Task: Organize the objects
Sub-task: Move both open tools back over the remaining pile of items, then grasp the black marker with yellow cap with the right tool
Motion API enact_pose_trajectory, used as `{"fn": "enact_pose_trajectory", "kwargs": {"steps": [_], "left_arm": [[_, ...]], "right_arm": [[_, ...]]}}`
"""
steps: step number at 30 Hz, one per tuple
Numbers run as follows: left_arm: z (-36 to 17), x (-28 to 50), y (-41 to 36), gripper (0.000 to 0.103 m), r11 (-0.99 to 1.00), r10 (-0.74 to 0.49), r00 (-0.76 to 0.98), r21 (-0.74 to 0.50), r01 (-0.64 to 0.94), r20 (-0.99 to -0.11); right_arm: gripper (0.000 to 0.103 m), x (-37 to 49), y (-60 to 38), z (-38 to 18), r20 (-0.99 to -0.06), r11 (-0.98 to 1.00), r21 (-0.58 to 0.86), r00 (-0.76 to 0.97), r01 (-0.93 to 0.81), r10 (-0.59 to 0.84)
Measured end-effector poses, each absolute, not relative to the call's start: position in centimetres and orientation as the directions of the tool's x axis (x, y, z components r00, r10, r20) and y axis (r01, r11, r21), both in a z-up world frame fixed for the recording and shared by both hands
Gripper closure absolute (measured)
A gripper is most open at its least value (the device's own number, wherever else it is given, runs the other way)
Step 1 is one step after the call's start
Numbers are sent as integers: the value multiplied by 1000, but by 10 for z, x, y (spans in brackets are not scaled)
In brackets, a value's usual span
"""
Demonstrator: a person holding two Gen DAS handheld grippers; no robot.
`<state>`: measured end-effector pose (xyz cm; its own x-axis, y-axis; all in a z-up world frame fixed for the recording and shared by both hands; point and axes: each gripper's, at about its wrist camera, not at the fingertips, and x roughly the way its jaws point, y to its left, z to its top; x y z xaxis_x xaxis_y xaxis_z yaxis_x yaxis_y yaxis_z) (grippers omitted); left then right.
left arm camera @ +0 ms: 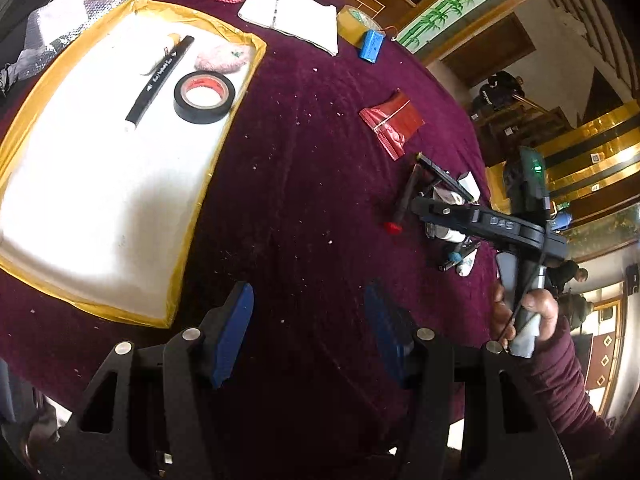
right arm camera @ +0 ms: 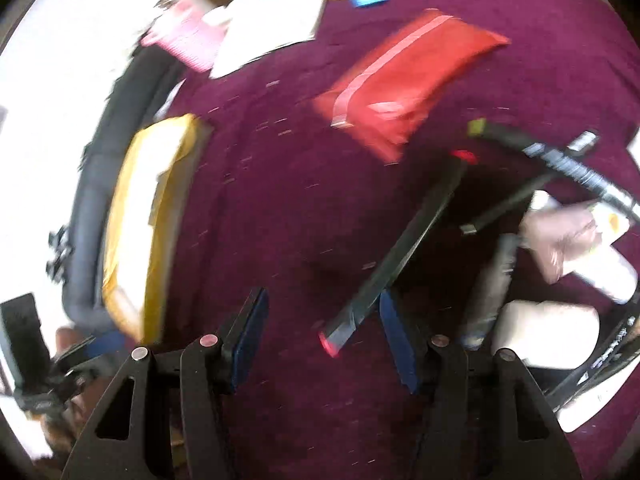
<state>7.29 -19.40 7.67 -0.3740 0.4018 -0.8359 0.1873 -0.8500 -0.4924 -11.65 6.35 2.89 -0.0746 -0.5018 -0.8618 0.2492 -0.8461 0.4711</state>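
1. Item, loose pile (left arm camera: 448,216): pens, small tubes and packets heaped on the maroon tablecloth (left arm camera: 304,184), at about 3 o'clock in the left wrist view. Not yet sorted.
2. Item, black pen with red ends (right arm camera: 394,254): lies slantwise at the near edge of the pile; its lower red end sits at about 6 o'clock in the right wrist view, just off the inner face of the right-hand blue pad. Whether it touches the pad cannot be told through the blur.
3. Item, red zip bag (left arm camera: 390,120): lies alone on the cloth, at 12 o'clock from the pile.
4. Item, white tray with yellow border (left arm camera: 168,276): at 9 to 10 o'clock in the left wrist view. Holds a black marker (left arm camera: 160,80), a roll of black tape (left arm camera: 204,98) and a pink fuzzy piece (left arm camera: 222,58). Judged to be the collecting place.
5. Right gripper (right arm camera: 320,336): fingers stand moderately apart, nothing clamped; angled down over the pile.
6. Left gripper (left arm camera: 308,332): fingers moderately apart, empty, over bare cloth between tray and pile.
7. Step in hand, judged: approach for picking the next piece, likely the black pen.
8. Next move calls for: centring the pen's barrel between the pads, lowering to the cloth, closing, then carrying it to the tray beside the marker.
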Motion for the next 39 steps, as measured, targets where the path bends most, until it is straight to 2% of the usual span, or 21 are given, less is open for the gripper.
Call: {"fn": "enact_pose_trajectory", "kwargs": {"steps": [3,7,11,16,22,27,33,35,37,39], "left_arm": [[74,71,-185,46,-850,404,-367,-493,189,-838],[69,71,-174,46,-852,403,-354,-487,193,-844],[67,70,-164,46,-862,387,-346,-469,194,-855],[66,65,-151,46,-886,353,-344,-429,175,-870],[60,62,-138,46,-878,367,-317,-438,192,-875],[57,70,-132,46,-887,352,-301,-418,197,-887],[62,79,-130,46,-896,335,-321,-405,180,-886],[64,79,-128,46,-898,337,-323,-405,171,-884],[65,77,-123,46,-898,344,-326,-410,160,-881],[66,74,-118,46,-900,347,-327,-410,146,-879]], "right_arm": [[50,-119,78,45,-865,-862,436,-143,258,-481],[50,-134,111,66,-916,-950,195,-301,244,-265],[50,-154,136,65,-928,-972,79,-339,220,-153],[50,-168,163,56,-937,-977,100,-311,190,-156],[50,-189,167,61,-919,-976,-17,-387,215,-69],[51,-225,152,46,-921,-945,-123,-390,303,-6],[49,-246,136,18,-937,-889,-177,-350,423,20],[51,-250,135,16,-936,-882,-188,-351,432,28],[64,-254,140,14,-947,-893,-131,-320,430,-15],[67,-256,144,13,-953,-901,-87,-298,425,-49]]}}
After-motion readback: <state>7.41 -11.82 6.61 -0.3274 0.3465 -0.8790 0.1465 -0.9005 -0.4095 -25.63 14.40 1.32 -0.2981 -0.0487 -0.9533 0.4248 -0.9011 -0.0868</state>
